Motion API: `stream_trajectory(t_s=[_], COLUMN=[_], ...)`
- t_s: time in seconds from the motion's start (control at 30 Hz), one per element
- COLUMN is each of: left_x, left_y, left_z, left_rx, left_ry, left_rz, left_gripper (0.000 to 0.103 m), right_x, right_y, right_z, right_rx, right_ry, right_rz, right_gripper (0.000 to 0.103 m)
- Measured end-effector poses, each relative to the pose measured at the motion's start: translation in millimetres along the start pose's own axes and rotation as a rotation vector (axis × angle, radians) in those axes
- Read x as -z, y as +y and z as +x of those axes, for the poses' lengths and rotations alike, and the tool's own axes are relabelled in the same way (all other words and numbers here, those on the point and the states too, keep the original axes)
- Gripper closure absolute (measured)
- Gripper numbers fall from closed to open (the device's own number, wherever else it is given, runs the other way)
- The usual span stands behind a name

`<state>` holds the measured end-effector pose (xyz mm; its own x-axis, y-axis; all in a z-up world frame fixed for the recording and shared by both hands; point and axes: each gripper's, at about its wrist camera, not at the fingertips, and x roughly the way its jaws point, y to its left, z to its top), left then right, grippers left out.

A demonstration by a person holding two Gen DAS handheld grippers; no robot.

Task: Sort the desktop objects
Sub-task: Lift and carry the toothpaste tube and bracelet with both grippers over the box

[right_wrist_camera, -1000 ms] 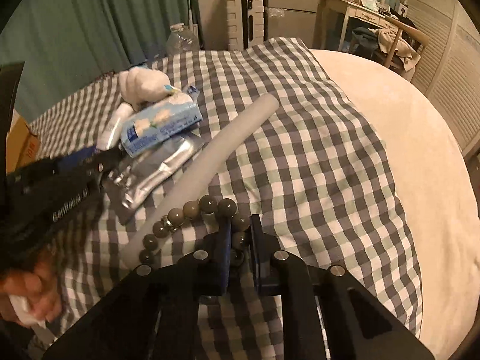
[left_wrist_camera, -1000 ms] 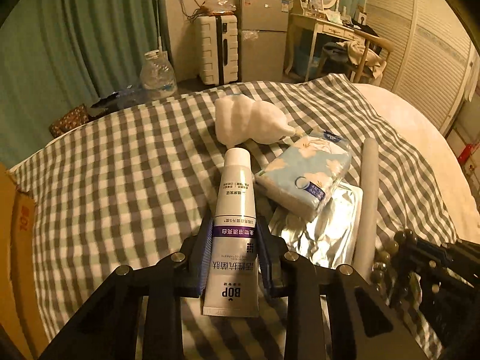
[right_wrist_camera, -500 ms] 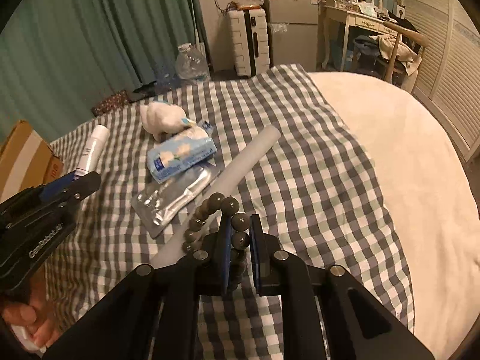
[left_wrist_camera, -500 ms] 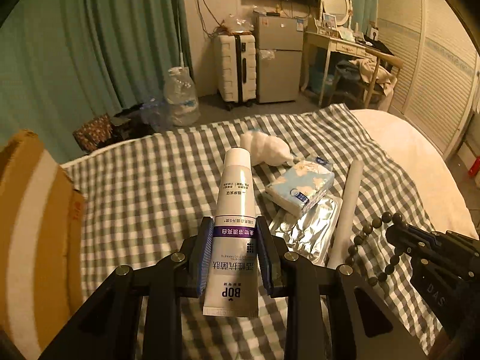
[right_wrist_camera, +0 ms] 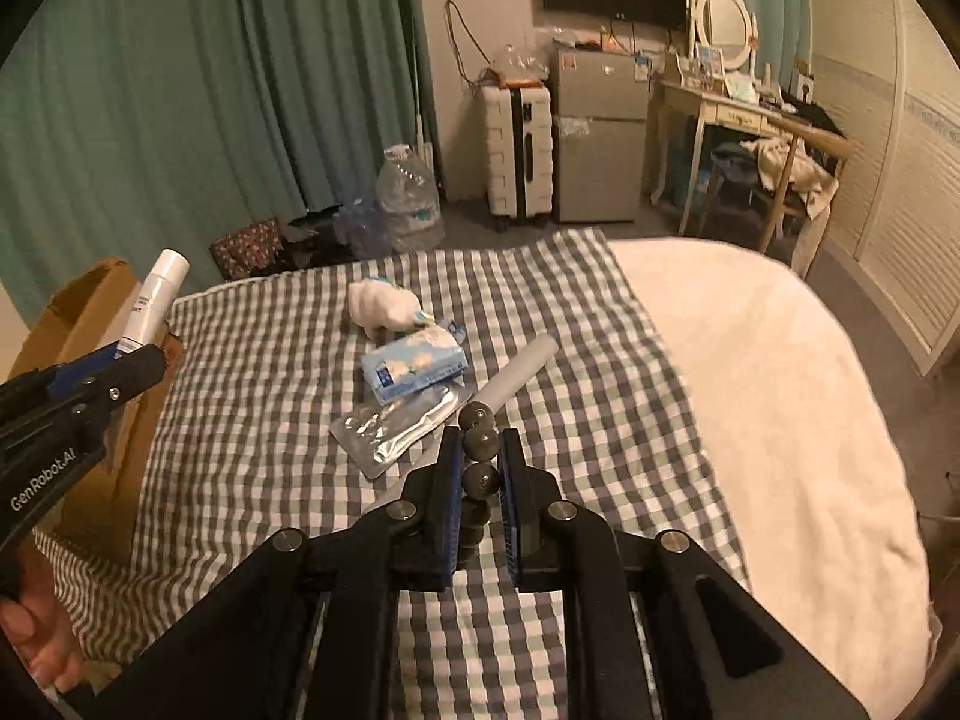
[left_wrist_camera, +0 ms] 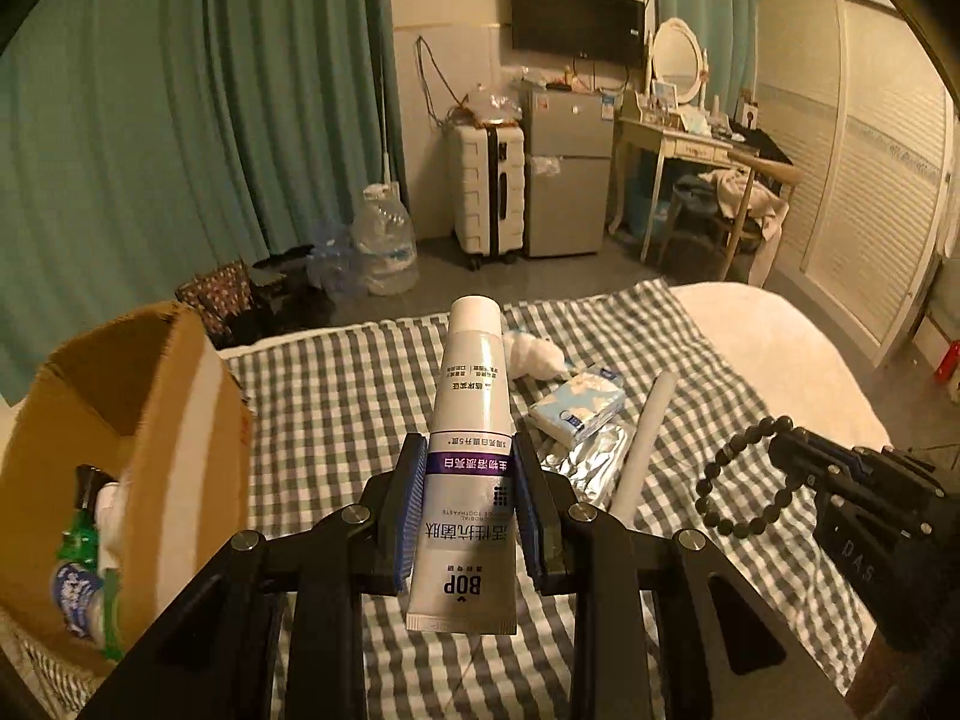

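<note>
Now lifted clear of the checked cloth [left_wrist_camera: 336,396], my left gripper [left_wrist_camera: 471,516] clamps the toothpaste tube [left_wrist_camera: 471,438] and my right gripper [right_wrist_camera: 480,480] pinches the bead bracelet [right_wrist_camera: 480,444], the cardboard box [left_wrist_camera: 180,420] to the left awaiting both.

Two fisheye cameras ride on hand-held grippers above a bed [left_wrist_camera: 336,396], each looking forward and down along its own fingers toward the room's far wall. The left view sits close over a cardboard box [left_wrist_camera: 180,420] at the bed's left edge. The right view looks from farther right. Both share the checked cloth [right_wrist_camera: 252,396], the curtain [right_wrist_camera: 180,108], the fridge [left_wrist_camera: 567,174], and each catches the other gripper at its margin.
</note>
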<state>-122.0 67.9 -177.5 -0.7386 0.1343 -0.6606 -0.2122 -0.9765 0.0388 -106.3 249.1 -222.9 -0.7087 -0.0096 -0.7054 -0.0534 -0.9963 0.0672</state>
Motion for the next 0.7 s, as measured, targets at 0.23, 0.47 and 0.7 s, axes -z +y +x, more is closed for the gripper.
stream_trajectory(t_s=[0.23,0.47,0.7], left_x=[1,-6,-12], left_y=[2,1,10], left_z=[-41,-87,-126], left_rx=[-0.002,-0.006,-0.016], left_ry=[-0.038,-0.115,-0.169], left_rz=[-0.015,0.005,-0.010], left_gripper=[0.076,0.076,0.076], right_x=[-4,-17,-25], right_y=[-7,-12,-2], right_z=[-46,-95,-138], right_rx=[0.008,-0.024,-0.059], right_ry=[-0.054,-0.121,-0.184], right_rz=[0.004,0.029,0.020], right_gripper=[0.092,0.092,0.092])
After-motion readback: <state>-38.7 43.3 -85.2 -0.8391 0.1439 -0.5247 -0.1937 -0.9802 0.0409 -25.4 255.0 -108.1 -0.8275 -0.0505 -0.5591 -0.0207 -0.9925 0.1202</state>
